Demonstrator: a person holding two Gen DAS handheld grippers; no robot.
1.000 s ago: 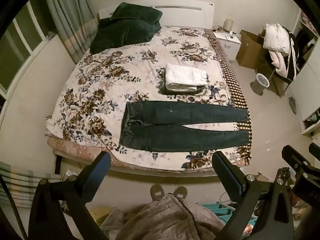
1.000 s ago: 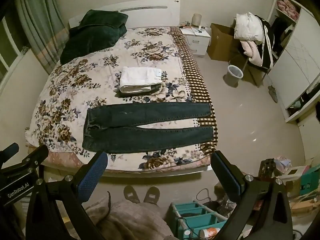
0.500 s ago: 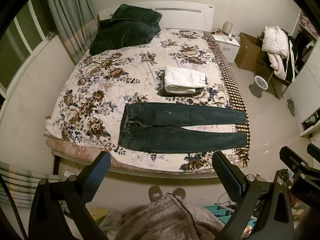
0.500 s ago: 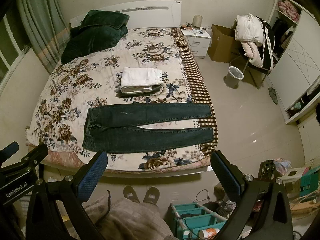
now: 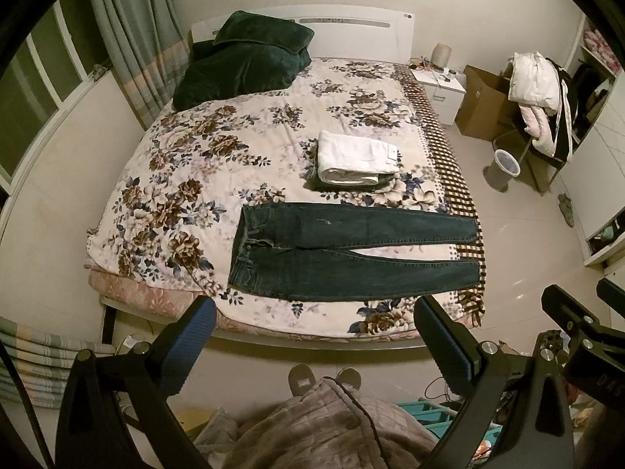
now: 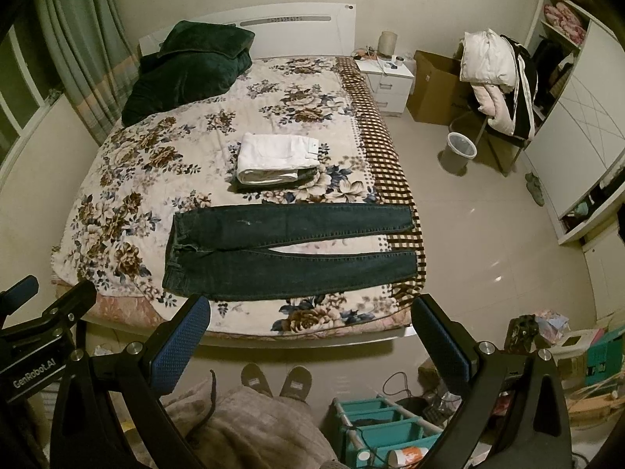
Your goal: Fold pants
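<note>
A floral bedspread [image 5: 218,179] is spread over the bed, with a dark green blanket [image 5: 250,62] heaped by the white headboard [image 6: 297,27]. A folded white garment [image 6: 275,158] is stacked on what seems to be a darker one. A nightstand [image 6: 388,80], a cardboard box [image 6: 433,90] and a waste bin [image 6: 461,150] are seen to the right, and teal crates [image 6: 375,424] on the floor.

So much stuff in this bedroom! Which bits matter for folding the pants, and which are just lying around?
For the job: dark jeans spread flat on the bed; left gripper and right gripper, both open.

Lying about: folded white pants, green blanket, wastebasket, cardboard box.
</note>
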